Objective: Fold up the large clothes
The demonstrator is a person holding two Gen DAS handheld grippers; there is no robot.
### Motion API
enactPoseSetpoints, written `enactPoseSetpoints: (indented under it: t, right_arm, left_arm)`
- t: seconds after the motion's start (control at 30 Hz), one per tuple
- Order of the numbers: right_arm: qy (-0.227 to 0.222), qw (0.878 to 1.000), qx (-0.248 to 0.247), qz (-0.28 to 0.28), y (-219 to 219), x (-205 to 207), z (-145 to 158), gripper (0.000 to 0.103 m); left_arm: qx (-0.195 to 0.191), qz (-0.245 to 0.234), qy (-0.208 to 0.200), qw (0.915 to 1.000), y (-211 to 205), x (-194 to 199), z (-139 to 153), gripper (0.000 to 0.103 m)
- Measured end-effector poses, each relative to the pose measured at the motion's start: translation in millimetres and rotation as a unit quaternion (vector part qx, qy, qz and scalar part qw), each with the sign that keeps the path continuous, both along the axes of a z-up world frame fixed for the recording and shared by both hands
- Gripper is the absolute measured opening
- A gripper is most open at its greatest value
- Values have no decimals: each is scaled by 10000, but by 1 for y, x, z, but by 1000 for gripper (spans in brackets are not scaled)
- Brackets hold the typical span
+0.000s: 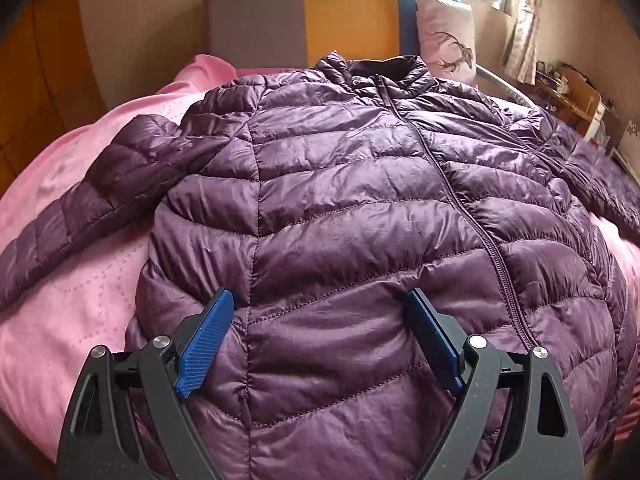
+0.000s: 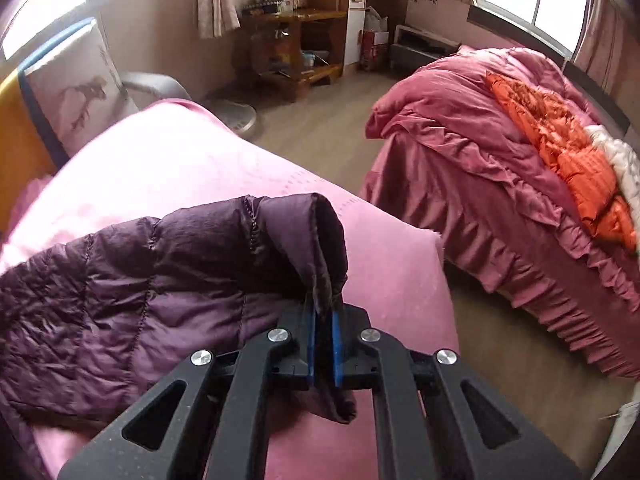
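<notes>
A quilted purple down jacket (image 1: 340, 200) lies front up on the pink bed cover (image 1: 68, 312), zipper closed and collar toward the headboard. One sleeve (image 1: 80, 208) stretches out to the left. My left gripper (image 1: 320, 300) hangs open over the lower left front panel, its blue pads (image 1: 208, 340) wide apart with only flat fabric beneath them. In the right wrist view my right gripper (image 2: 323, 312) is shut on the cuff end of the other purple sleeve (image 2: 180, 272), lifted above the pink cover (image 2: 168, 168) with the cuff folded over the pads.
A grey, yellow and blue headboard (image 1: 320, 16) and a dinosaur-print pillow (image 1: 446, 36) stand at the bed's far end. Beside this bed runs bare floor (image 2: 320, 120), then a second bed (image 2: 480, 168) holding an orange jacket (image 2: 560, 152). A wooden shelf unit (image 2: 304, 32) stands against the wall.
</notes>
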State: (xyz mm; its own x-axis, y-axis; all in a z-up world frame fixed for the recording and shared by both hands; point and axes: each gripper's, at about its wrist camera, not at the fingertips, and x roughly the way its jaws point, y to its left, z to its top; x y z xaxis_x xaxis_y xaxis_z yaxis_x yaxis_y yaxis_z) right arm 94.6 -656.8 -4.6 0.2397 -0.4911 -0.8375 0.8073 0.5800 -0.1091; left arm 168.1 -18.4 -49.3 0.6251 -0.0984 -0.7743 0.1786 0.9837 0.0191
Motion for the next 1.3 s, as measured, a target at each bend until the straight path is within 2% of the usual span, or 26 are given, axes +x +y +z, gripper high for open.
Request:
enactPoseSetpoints:
  t: [0.1,0.13,0.17,0.23,0.3,0.37,0.4,0.43,0.47,0.53,0.6,0.63,0.67,0.7,0.77,0.83,0.9,1.0,1.13,1.2,1.23,1.3]
  right_arm:
    - [15,9994,-337,-103,7,1,3,18]
    - [20,9988,-470,-142,10,0,7,35]
    - [29,9976,-670,-199,12,0,13,57]
    - [-123,9887,-1483,-186,34,-2,39,69]
    - [-432,9789,-1960,388,70,7,63,74]
    - [-955,9715,-1698,1348,112,23,80,72]
    - [-1283,9624,-1292,2016,141,37,87,70]
    - [-1474,9505,-947,2565,165,49,90,61]
    - [-1561,9316,-589,3230,199,66,91,47]
    - [-1529,8992,-151,4098,253,92,88,38]
    - [-1414,8694,170,4732,306,121,78,35]
    - [-1328,8648,195,4838,324,131,71,35]
    - [-1225,8650,267,4858,337,146,64,35]
    - [-1153,8705,388,4769,341,160,55,36]
    - [-963,8879,550,4464,334,184,37,39]
    - [-756,9112,663,3995,314,202,15,39]
    - [-830,9229,858,3662,297,206,0,39]
    - [-949,9261,729,3577,293,202,-7,40]
    - [-697,9296,319,3606,304,202,-6,44]
    - [-524,9321,56,3584,315,202,0,54]
    - [-518,9324,-56,3576,320,198,6,67]
    - [-675,9279,-386,3646,333,185,23,71]
  left_arm:
    - [93,-89,-6,9999,1,-1,1,87]
    - [90,-103,0,9999,2,0,3,87]
    - [72,-104,3,9999,4,1,3,87]
    - [5,-72,-40,10000,9,2,8,87]
    - [-4,-12,-169,9999,13,2,15,87]
    - [-22,77,-346,9994,18,4,22,87]
    - [-13,121,-401,9991,19,6,25,87]
    - [6,175,-438,9989,21,10,26,87]
    - [23,223,-441,9988,23,13,27,87]
    - [36,381,-474,9981,30,19,26,87]
    - [24,504,-438,9978,37,25,23,87]
    - [11,562,-399,9976,41,27,20,87]
    - [-12,628,-336,9975,46,29,16,87]
    - [-36,655,-279,9975,49,30,12,87]
    - [-101,687,-164,9975,55,31,3,88]
    - [-246,765,-43,9968,60,32,-9,94]
    - [-441,863,21,9953,66,35,-15,98]
    - [-657,912,80,9936,70,37,-19,99]
    - [-701,908,52,9934,72,37,-20,99]
    - [-752,949,47,9926,74,34,-16,99]
    - [-782,984,38,9921,76,32,-14,99]
    - [-952,1106,25,9893,84,25,-9,99]
